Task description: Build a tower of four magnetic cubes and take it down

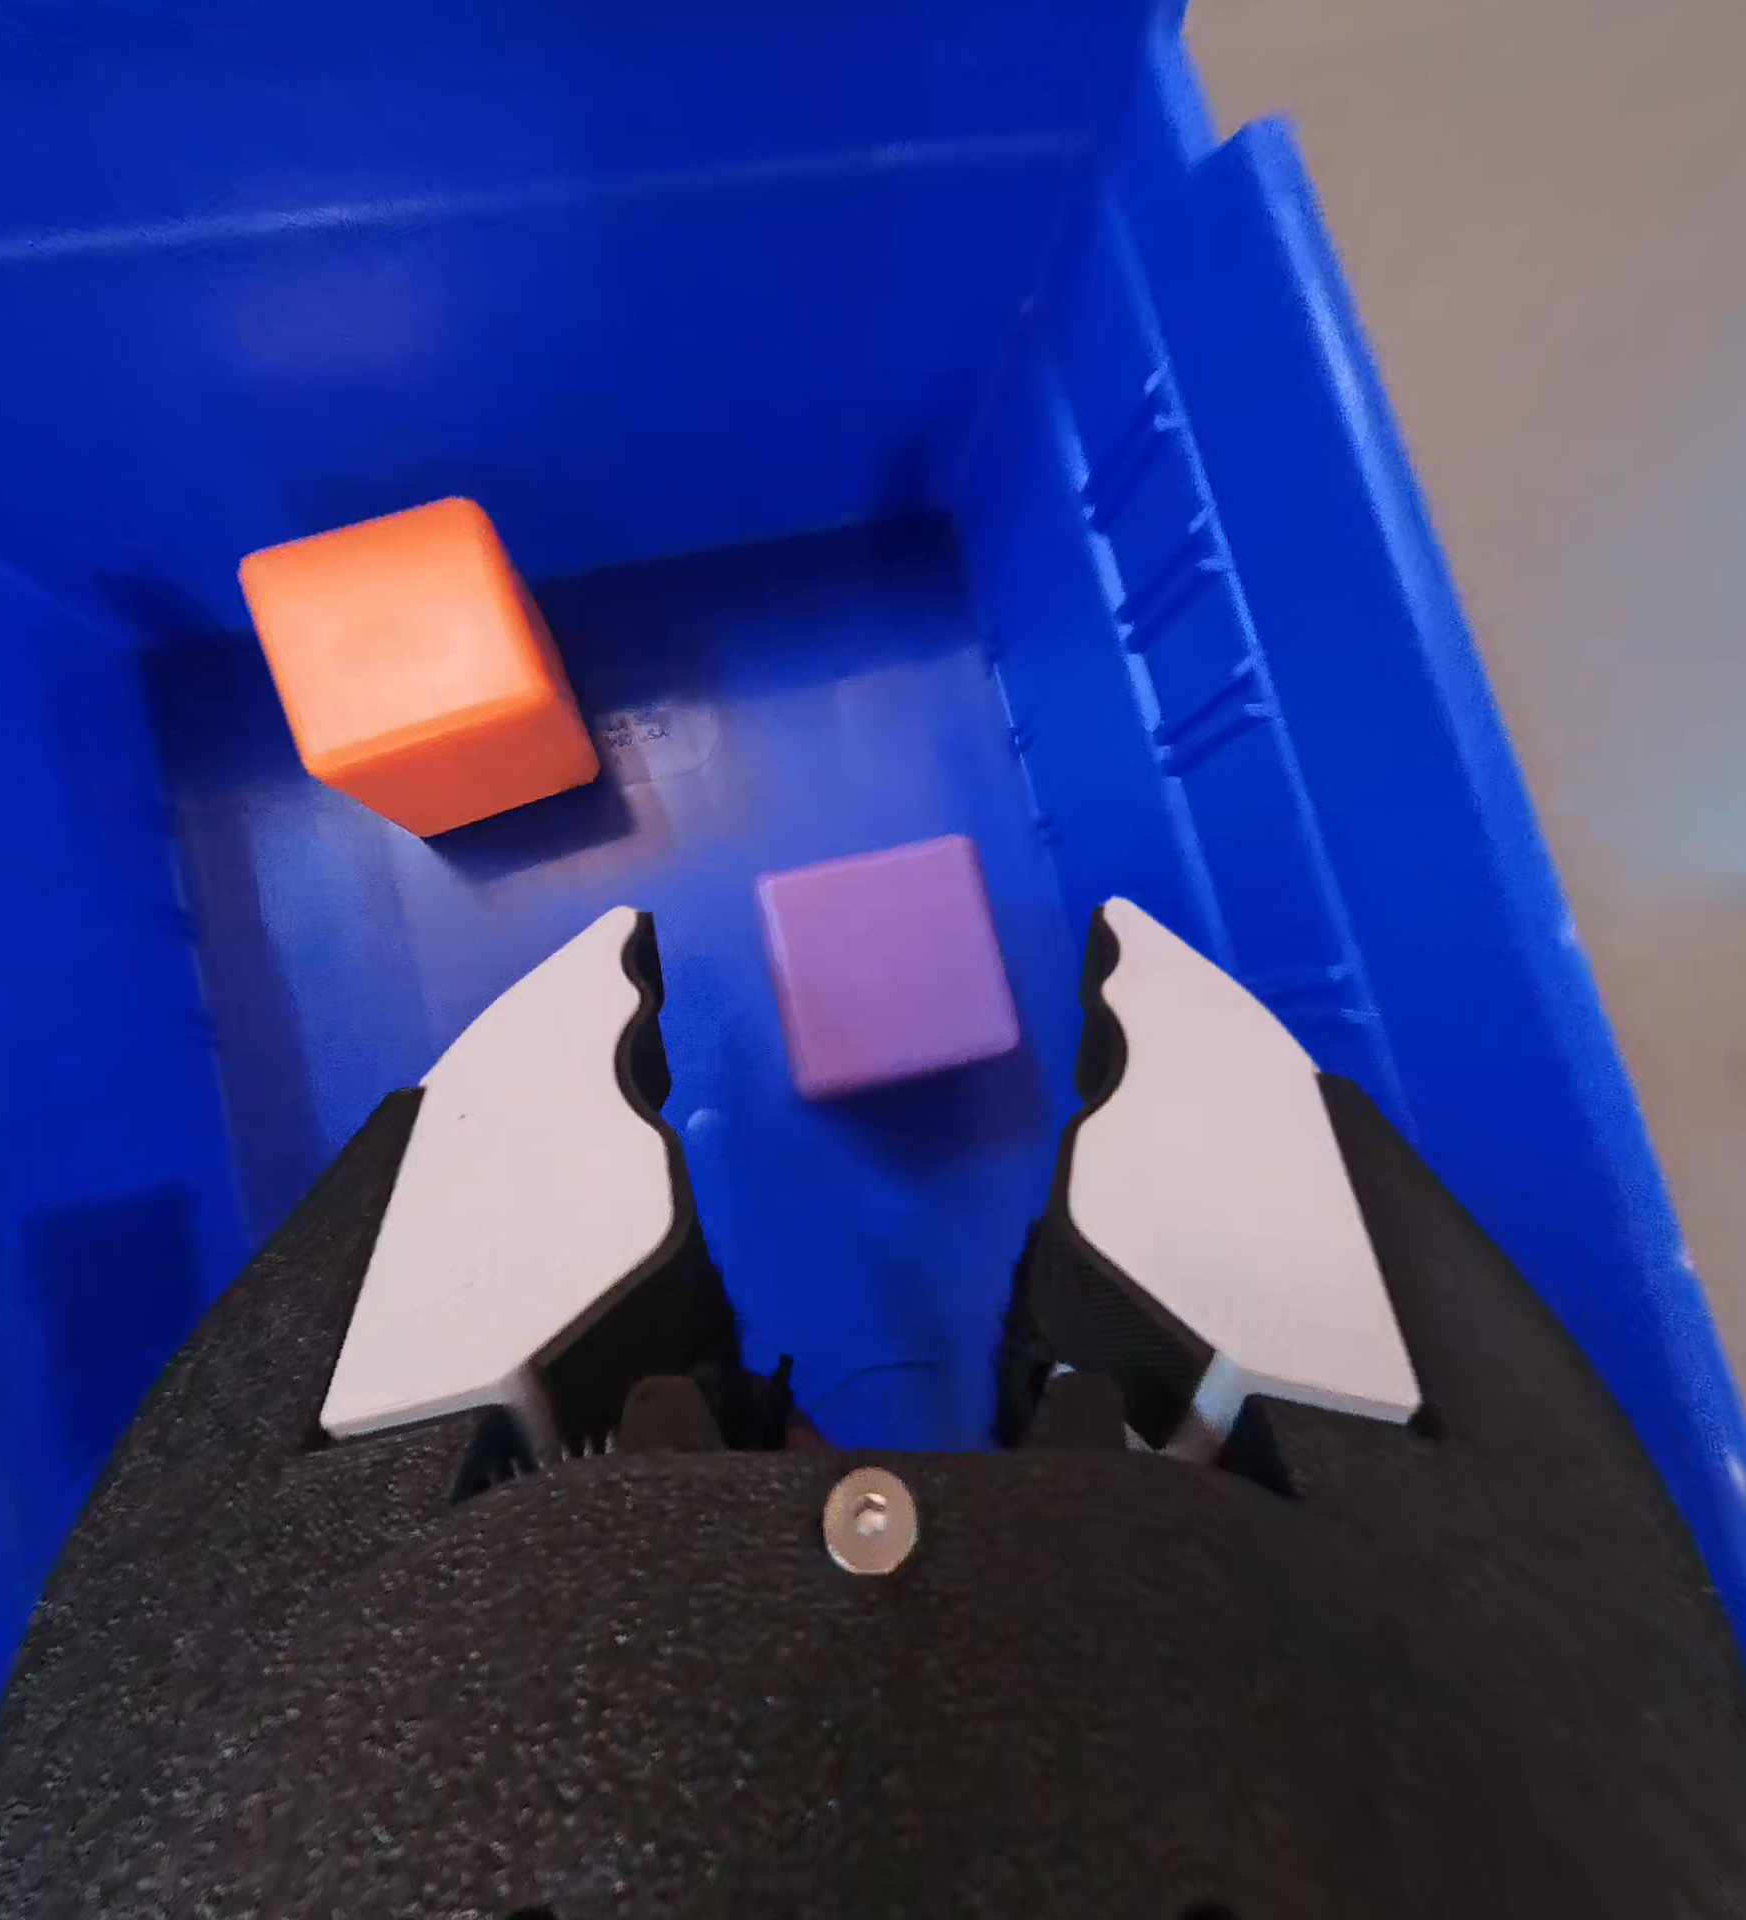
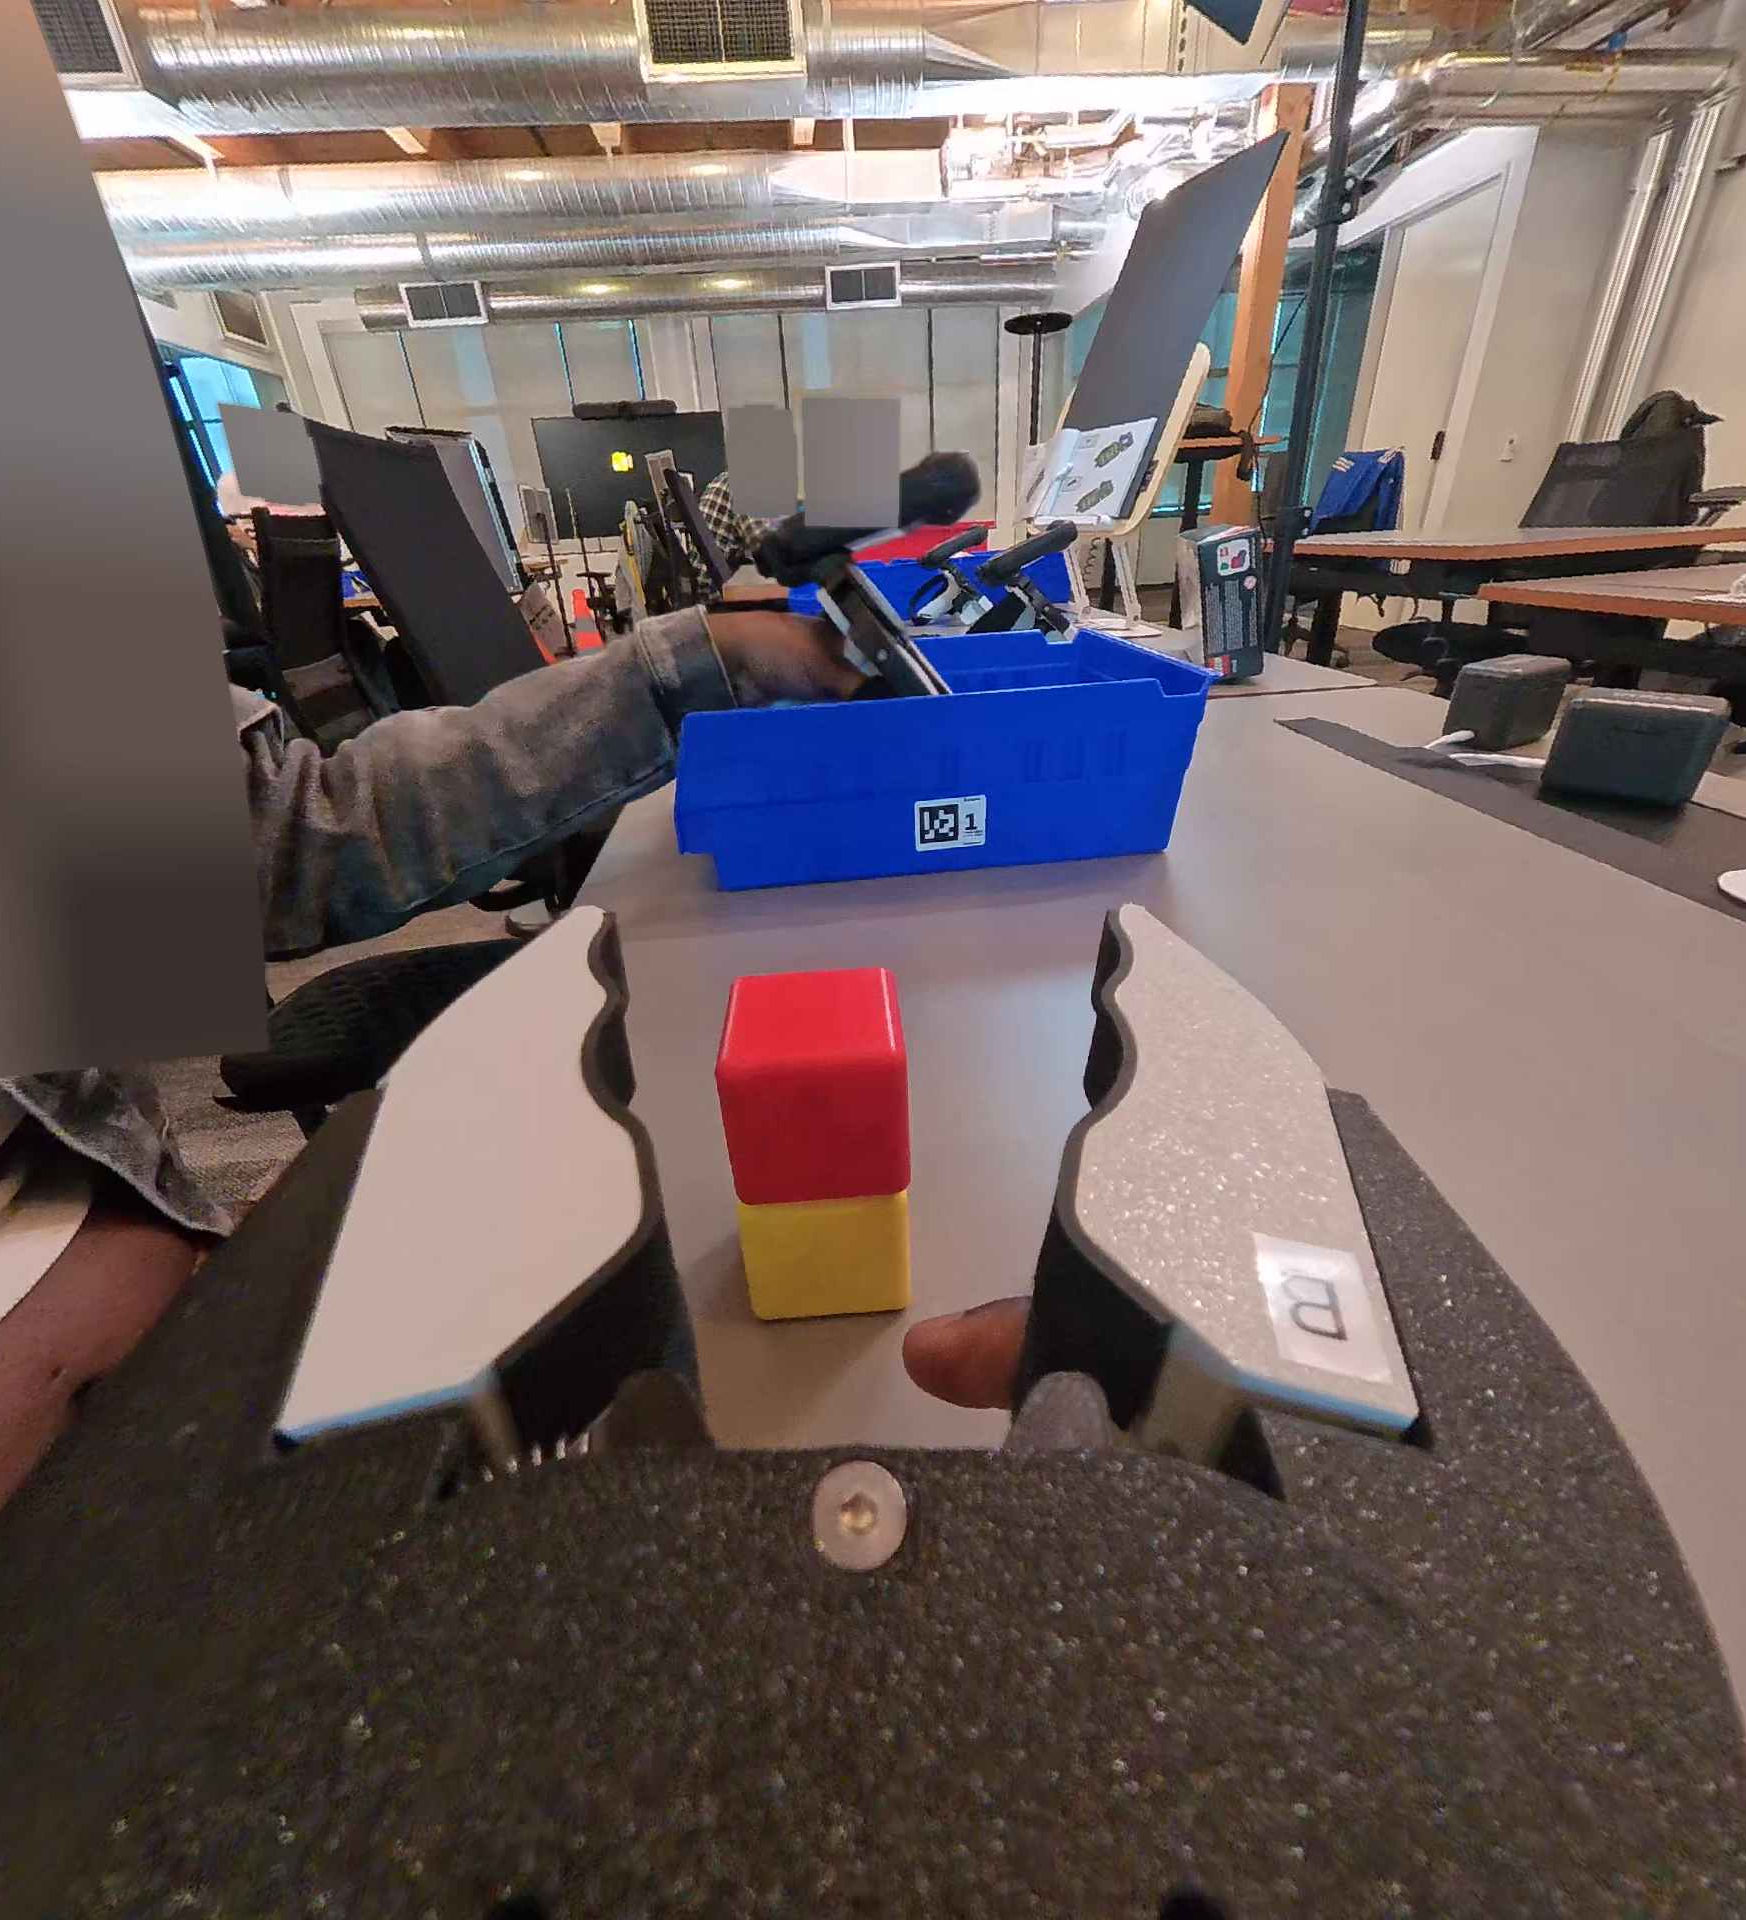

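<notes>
Left wrist close inside blue bin (image 1: 640, 312), right wrist faces it (image 2: 942, 769)

Red cube (image 2: 813, 1081) stacked squarely on yellow cube (image 2: 825, 1255), both upright on the grey table (image 2: 1368, 987). Blue bin (image 2: 942, 790) at 12 o'clock from the stack; on its floor, orange cube (image 1: 412, 665), with purple cube (image 1: 884, 961) apart from it at 4 o'clock.

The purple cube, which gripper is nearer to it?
Left. The left gripper is inside the blue bin, open around the purple cube; the right gripper brackets the red-and-yellow stack outside it.
</notes>
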{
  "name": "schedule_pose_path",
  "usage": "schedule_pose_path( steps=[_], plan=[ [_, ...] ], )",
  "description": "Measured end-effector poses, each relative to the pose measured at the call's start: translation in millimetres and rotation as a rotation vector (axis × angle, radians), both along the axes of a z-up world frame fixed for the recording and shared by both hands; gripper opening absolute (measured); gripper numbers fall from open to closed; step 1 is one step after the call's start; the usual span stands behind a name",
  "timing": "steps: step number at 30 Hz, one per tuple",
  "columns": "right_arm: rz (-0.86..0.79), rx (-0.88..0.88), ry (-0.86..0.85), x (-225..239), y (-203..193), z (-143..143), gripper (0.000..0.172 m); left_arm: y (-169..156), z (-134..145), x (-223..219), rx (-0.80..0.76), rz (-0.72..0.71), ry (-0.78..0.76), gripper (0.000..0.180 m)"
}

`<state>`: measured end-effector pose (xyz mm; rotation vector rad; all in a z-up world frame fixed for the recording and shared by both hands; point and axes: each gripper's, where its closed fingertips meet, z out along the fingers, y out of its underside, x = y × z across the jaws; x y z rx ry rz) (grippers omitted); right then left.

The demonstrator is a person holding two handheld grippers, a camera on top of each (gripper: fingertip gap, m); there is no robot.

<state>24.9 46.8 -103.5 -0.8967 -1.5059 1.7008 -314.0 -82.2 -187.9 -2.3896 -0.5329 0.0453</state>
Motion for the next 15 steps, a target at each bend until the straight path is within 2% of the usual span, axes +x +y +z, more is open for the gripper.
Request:
schedule_pose_path(
  steps=[1, 3, 5, 7, 9, 11, 13, 15],
  plan=[
    [0.000, 0.004, -0.001, 0, 0, 0, 0.086, 1, -7, 0, -0.031, -0.009, -0.002, 0.076],
    [0.001, 0.014, -0.007, 0, -1, -2, 0.086, 2, -19, 2, -0.088, -0.056, -0.004, 0.053],
    [-0.002, 0.022, -0.012, -1, -2, -4, 0.086, 2, -18, -1, -0.076, -0.057, 0.000, 0.052],
    [-0.005, 0.026, -0.010, -1, -1, -3, 0.086, 3, -2, -6, 0.024, -0.031, 0.022, 0.051],
    [-0.010, 0.029, 0.000, 0, -1, -2, 0.084, 6, 32, -2, 0.221, -0.026, 0.006, 0.051],
    [-0.028, 0.044, 0.025, 0, 0, 2, 0.081, 8, 79, 12, 0.466, -0.044, -0.028, 0.051],
    [-0.073, 0.088, 0.061, -2, 1, 7, 0.079, 10, 132, 51, 0.736, -0.164, -0.160, 0.050],
    [-0.151, 0.164, 0.101, -6, 1, 15, 0.076, 9, 177, 102, 0.939, -0.340, -0.344, 0.050]
  ],
)
